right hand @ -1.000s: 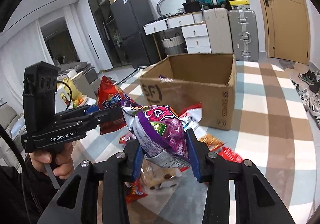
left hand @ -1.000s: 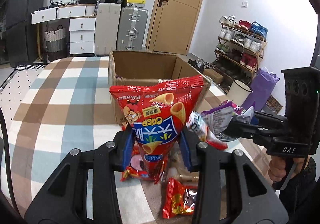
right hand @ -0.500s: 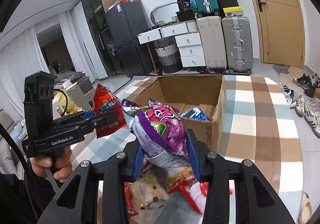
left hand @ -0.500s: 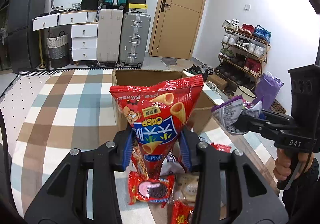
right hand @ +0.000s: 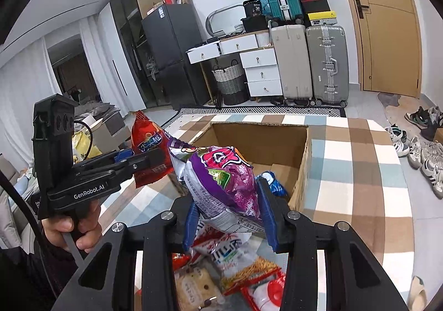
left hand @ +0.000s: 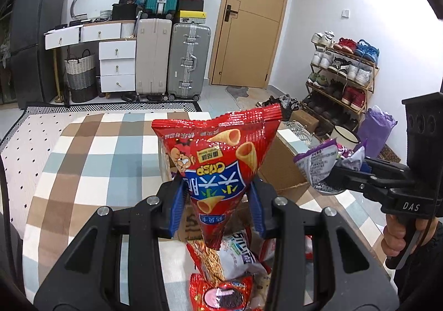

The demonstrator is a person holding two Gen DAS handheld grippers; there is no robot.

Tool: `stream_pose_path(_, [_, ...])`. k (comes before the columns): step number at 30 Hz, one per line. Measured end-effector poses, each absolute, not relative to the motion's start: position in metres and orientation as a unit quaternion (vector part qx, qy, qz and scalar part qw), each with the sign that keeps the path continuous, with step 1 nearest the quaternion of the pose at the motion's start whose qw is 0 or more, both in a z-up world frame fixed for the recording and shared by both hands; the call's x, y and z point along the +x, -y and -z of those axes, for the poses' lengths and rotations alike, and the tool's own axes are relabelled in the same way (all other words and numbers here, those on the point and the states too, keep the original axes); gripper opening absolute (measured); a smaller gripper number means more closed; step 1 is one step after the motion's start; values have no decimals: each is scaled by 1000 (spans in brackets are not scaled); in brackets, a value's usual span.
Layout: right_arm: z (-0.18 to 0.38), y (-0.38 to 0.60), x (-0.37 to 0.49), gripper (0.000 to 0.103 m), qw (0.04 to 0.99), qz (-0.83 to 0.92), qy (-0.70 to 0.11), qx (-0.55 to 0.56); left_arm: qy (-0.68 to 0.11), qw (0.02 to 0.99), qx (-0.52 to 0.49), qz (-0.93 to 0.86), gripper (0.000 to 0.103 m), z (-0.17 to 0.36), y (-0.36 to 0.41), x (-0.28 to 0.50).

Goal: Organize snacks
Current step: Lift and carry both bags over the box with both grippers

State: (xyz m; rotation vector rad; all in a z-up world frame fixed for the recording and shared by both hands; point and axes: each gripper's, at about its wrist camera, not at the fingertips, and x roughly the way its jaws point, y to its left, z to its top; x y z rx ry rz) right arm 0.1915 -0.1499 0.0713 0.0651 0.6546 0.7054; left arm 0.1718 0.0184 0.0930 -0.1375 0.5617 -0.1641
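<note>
— So where do both snacks sit right now?

— The left gripper [left hand: 216, 200] has its jaws clenched on the red foil bag of cone crisps [left hand: 218, 161], held upside down above the near pile. The right gripper [right hand: 228, 214] grips the crinkled purple-and-silver snack packet [right hand: 221, 186], which hangs in front of the open brown cardboard box [right hand: 301, 161].

— How should the drop go?

— I'd carry each bag fully past the near wall of the box before letting go. The red bag is puffy and pinched only at its narrow end, so it may swing; lowering it inside the walls first should keep it from tipping out. One hand at a time would avoid the two bags colliding.

— What's unclear?

— In the left wrist view the red bag hides most of the box. Its floor is mostly covered too; only a blue wrapper [right hand: 272, 185] shows. The loose packets [right hand: 235, 255] on the checked tabletop [right hand: 357, 172] are cut off by the gripper frames, so I can't count them.
</note>
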Motion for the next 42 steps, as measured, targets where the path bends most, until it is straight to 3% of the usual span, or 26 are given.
stream_pose_path(42, [-30, 114, 272, 40, 881, -283, -374, 53, -346, 935, -29, 72, 37, -31, -4, 278])
